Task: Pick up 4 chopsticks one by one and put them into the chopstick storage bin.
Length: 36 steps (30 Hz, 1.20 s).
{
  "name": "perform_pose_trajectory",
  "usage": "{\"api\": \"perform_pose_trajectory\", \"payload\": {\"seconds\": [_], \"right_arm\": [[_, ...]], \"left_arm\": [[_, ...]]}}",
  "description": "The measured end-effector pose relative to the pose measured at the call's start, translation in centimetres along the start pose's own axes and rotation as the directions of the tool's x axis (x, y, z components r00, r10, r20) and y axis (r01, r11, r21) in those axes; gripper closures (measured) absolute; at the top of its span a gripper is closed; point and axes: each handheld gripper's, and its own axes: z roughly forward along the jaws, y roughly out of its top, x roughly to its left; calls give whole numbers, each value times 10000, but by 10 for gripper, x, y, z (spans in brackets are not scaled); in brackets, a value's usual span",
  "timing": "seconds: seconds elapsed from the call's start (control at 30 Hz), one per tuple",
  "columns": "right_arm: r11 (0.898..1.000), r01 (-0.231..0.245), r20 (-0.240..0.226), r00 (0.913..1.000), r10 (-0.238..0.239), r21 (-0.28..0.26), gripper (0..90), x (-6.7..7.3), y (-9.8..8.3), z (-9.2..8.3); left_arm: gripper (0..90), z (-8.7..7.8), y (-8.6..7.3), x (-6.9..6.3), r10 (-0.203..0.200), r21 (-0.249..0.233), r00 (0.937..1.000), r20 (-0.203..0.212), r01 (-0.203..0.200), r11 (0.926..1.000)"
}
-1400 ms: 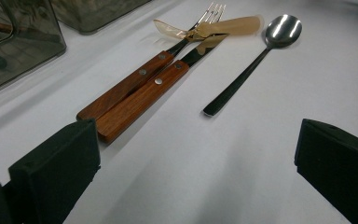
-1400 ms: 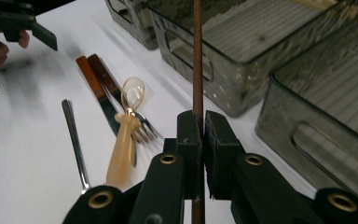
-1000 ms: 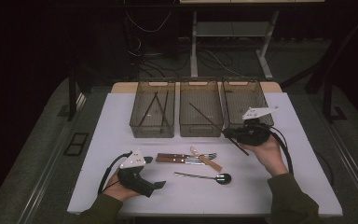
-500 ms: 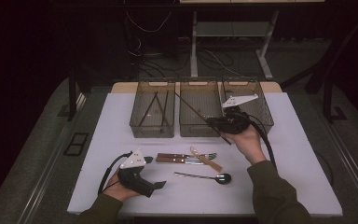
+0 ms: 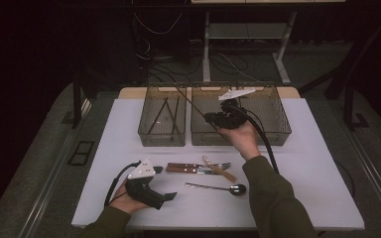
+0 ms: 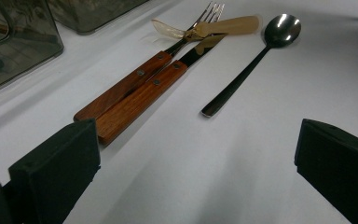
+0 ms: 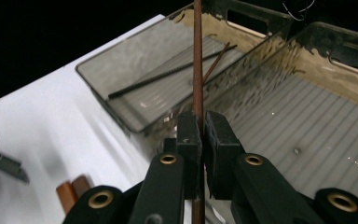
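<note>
Above middle bin (image 5: 209,136) rim, right gripper (image 7: 197,122) clamps chopstick (image 7: 197,56).

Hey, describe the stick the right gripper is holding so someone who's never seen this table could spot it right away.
Find the three clear bins at the white table's far edge. Above the middle one, the right gripper clamps a thin reddish-brown stick. Unlike the sticks in the left bin, it's in the air.

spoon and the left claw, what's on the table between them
Nothing: in the left gripper view the white table is bare from the open left claw up to the spoon. The wood-handled knife and fork lie off to one side.
</note>
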Motion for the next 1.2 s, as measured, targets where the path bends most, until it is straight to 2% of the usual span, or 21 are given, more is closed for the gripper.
{"api": "perform_pose_trajectory", "payload": {"seconds": [0.33,0.43,0.67,1.0,1.2], "right_arm": [[9999,-88,140,9999,86,114,853,14,25,33],[9998,-84,198,9998,81,177,852,19,33,44],[9999,-134,407,9991,135,-37,852,30,52,72],[9996,-234,466,9987,227,146,852,44,62,114],[9986,-427,595,9974,408,314,852,44,58,131]], "left_arm": [[0,0,0,0,107,19,9999,28,-107,9999],[0,1,0,-1,-2,-30,10000,16,2,10000],[0,1,0,0,125,-17,9999,32,-125,9999],[0,1,1,0,154,-95,9998,110,-153,9998],[0,0,1,0,228,-46,9996,161,-228,9997]]}}
